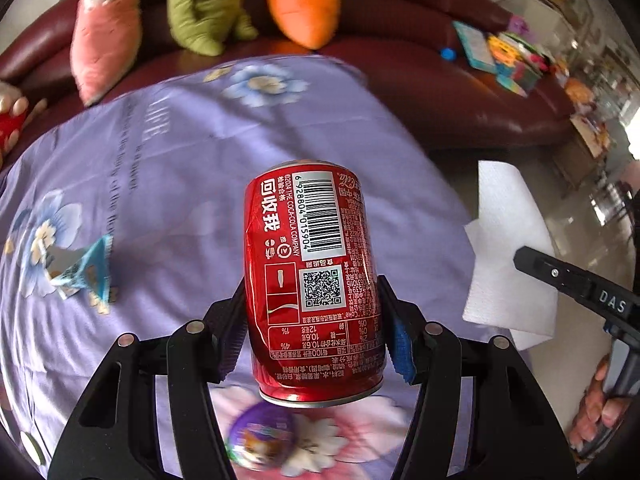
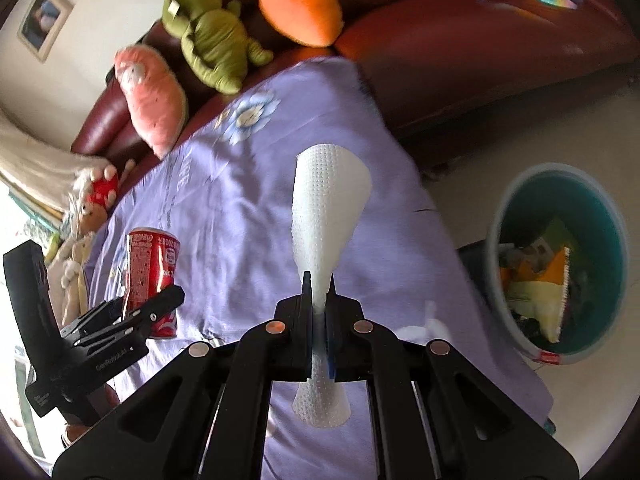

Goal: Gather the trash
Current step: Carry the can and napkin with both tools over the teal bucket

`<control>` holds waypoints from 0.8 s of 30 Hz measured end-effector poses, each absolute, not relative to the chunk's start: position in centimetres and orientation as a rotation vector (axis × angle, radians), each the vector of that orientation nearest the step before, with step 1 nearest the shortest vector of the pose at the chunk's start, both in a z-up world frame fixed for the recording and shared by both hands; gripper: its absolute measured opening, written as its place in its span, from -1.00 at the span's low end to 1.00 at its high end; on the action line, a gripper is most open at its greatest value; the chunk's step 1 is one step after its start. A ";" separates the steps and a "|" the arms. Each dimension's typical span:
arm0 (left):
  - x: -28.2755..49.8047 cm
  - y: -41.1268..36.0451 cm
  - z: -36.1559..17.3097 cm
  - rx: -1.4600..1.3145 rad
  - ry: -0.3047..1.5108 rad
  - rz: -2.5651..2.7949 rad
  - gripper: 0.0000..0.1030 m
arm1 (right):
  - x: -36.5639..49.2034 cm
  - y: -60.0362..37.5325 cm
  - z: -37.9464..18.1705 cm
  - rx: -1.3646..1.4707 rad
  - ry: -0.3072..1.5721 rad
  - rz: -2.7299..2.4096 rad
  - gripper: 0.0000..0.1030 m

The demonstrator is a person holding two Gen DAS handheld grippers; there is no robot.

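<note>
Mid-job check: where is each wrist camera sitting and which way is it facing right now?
Left wrist: on the left tongs, facing the sofa over the purple cloth; clamps the Coca-Cola can; right tongs and fingers show.
Right wrist: on the right tongs, pinching a white paper towel; bin at right.
Shared: can, towel, cloth, carrot plush.

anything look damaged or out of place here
The can, held by the left gripper, is dented: a crease runs down its left side. A torn blue wrapper lies loose on the purple cloth. The tissue is pinched in the right gripper. Nothing looks spilled.
</note>
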State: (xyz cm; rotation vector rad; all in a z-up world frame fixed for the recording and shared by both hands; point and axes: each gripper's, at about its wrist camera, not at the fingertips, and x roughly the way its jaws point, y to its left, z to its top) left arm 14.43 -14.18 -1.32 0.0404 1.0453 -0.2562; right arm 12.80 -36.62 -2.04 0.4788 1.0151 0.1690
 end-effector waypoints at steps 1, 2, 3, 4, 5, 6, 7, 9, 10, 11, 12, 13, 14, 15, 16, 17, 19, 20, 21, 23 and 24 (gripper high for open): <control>14.2 -15.3 -1.1 0.049 1.041 -0.275 0.17 | 12.5 -37.3 -2.0 0.491 1.007 0.162 -0.90; 14.3 -16.0 -1.0 0.054 1.039 -0.288 0.17 | 12.0 -38.3 -1.9 0.508 0.995 0.152 -0.90; 14.1 -16.9 -0.8 0.062 1.037 -0.303 0.17 | 11.7 -39.1 -1.8 0.520 0.987 0.145 -0.90; 14.0 -17.7 -0.7 0.069 1.036 -0.313 0.17 | 11.4 -39.8 -1.7 0.532 0.979 0.138 -0.90; 13.9 -18.9 -0.5 0.084 1.033 -0.328 0.17 | 10.9 -40.8 -1.6 0.547 0.967 0.127 -0.90; 13.7 -19.8 -0.4 0.096 1.031 -0.339 0.17 | 10.6 -41.5 -1.6 0.559 0.958 0.120 -0.90; 13.6 -21.0 -0.3 0.111 1.030 -0.356 0.17 | 10.3 -42.3 -1.5 0.570 0.949 0.112 -0.90; 13.6 -22.7 -0.3 0.128 1.033 -0.381 0.17 | 9.6 -44.1 -1.4 0.597 0.927 0.092 -0.90; 13.5 -23.7 -0.3 0.139 1.033 -0.394 0.17 | 9.1 -45.2 -1.4 0.615 0.915 0.079 -0.90; 13.3 -24.8 -0.3 0.153 1.032 -0.409 0.17 | 8.7 -46.1 -1.5 0.629 0.906 0.069 -0.90; 13.2 -25.7 -0.3 0.161 1.031 -0.425 0.17 | 8.4 -47.0 -1.6 0.642 0.898 0.058 -0.90; 13.2 -26.8 -0.3 0.167 1.033 -0.447 0.17 | 8.0 -47.9 -1.6 0.656 0.889 0.046 -0.90; 13.1 -27.8 -0.4 0.170 1.036 -0.462 0.17 | 7.3 -49.3 -1.7 0.675 0.877 0.025 -0.90; 13.1 -28.6 -0.4 0.173 1.037 -0.477 0.17 | 6.8 -50.4 -1.7 0.688 0.867 0.006 -0.90; 13.0 -29.5 -0.5 0.179 1.037 -0.492 0.17 | 6.2 -51.6 -1.8 0.702 0.855 -0.016 -0.90; 13.0 -30.8 -0.7 0.190 1.039 -0.510 0.17 | 5.7 -52.7 -1.9 0.714 0.845 -0.038 -0.90; 13.2 -32.5 -1.1 0.201 1.046 -0.530 0.17 | 4.7 -54.4 -2.1 0.734 0.830 -0.075 -0.90; 13.3 -33.5 -1.4 0.205 1.054 -0.542 0.17 | 4.1 -55.5 -2.3 0.749 0.824 -0.098 -0.90; 13.4 -34.3 -1.7 0.208 1.061 -0.553 0.17 | 3.7 -56.4 -2.6 0.759 0.819 -0.117 -0.90; 13.8 -36.2 -2.4 0.218 1.078 -0.574 0.17 | 3.1 -58.0 -3.1 0.775 0.815 -0.153 -0.90; 13.8 -36.8 -2.6 0.222 1.082 -0.580 0.17 | 2.9 -58.4 -3.4 0.780 0.815 -0.165 -0.90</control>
